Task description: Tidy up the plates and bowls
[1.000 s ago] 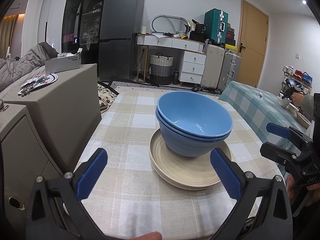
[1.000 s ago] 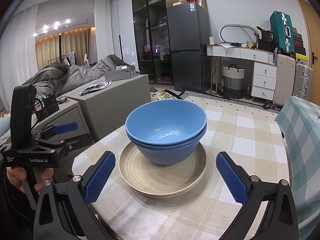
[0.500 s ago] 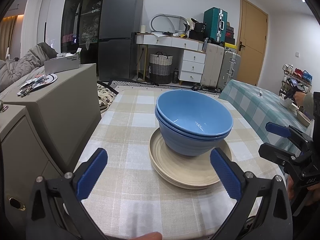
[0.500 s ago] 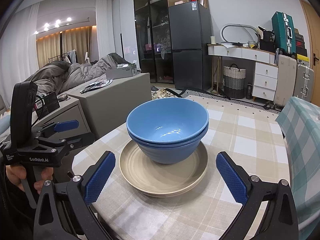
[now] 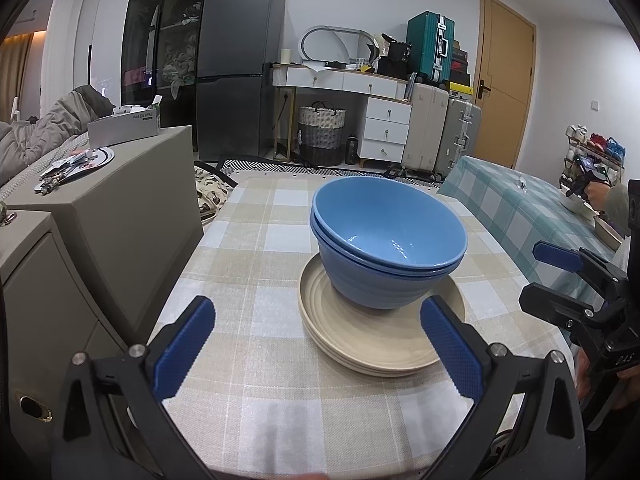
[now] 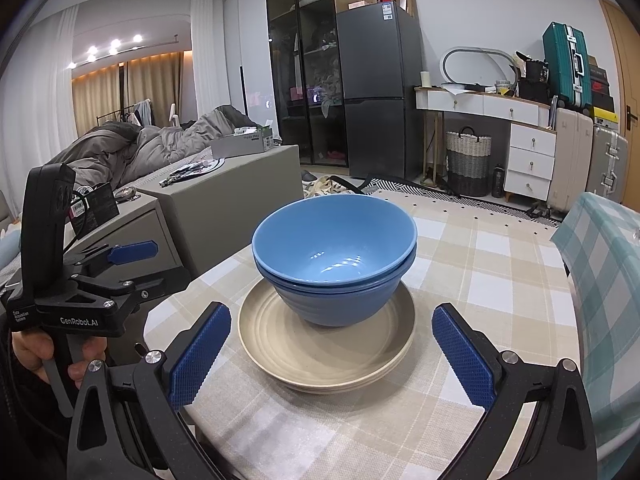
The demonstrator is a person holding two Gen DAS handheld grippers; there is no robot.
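Two nested blue bowls (image 5: 386, 244) sit on a stack of beige plates (image 5: 372, 344) on the checked tablecloth (image 5: 256, 272). The right wrist view shows the same bowls (image 6: 334, 256) and plates (image 6: 320, 352). My left gripper (image 5: 318, 346) is open and empty, hanging short of the plates' near rim. My right gripper (image 6: 330, 354) is open and empty, its blue pads (image 6: 460, 356) apart on either side of the plates' near edge. Each gripper also shows from the side in the other view, the right one (image 5: 576, 280) and the left one (image 6: 104, 272).
A grey cabinet (image 5: 100, 216) stands against the table's left side, with a box and a tray of small items on top. A second table with a teal checked cloth (image 5: 512, 204) is at the right. A fridge, a basket, drawers and suitcases line the far wall.
Both views have drifted slightly; the bowls and plates have stayed put. Both grippers remain open and empty.
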